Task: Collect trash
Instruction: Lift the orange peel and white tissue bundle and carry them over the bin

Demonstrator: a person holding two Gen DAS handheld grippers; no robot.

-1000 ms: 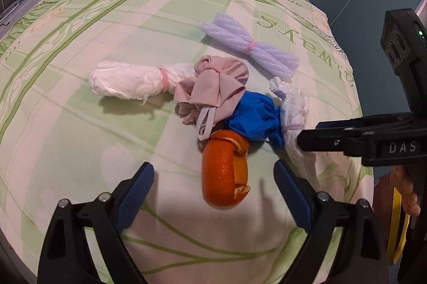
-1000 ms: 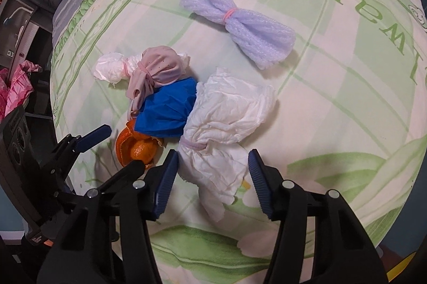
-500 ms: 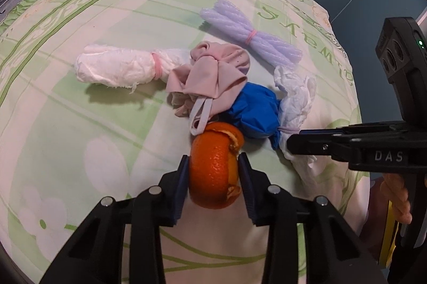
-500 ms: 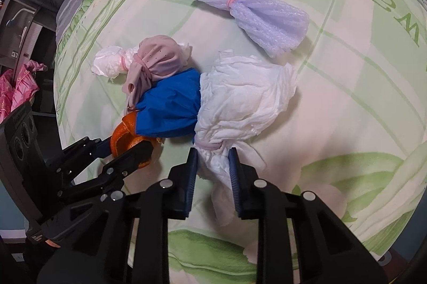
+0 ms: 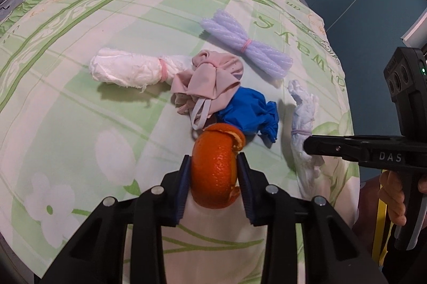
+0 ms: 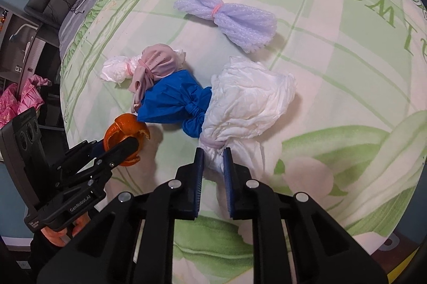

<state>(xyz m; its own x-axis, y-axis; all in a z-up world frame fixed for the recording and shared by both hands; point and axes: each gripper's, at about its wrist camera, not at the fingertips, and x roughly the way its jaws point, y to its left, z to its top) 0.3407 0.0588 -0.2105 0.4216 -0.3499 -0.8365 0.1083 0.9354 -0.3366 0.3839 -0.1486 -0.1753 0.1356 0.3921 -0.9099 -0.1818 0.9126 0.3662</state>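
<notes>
Orange peel (image 5: pixel 214 166) clamped by left gripper (image 5: pixel 214 172); right gripper (image 6: pixel 213 160) pinches white bundle (image 6: pixel 248 102).

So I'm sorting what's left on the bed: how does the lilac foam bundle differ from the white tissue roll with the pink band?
The foam bundle is lilac netted tubing, banded at its middle so both ends flare; the tissue roll is crumpled white paper, banded near one end. The foam bundle lies apart from the pile, while the tissue roll's banded end meets the pink cloth. Both are tied with a pink band, and neither tool holds them.
</notes>
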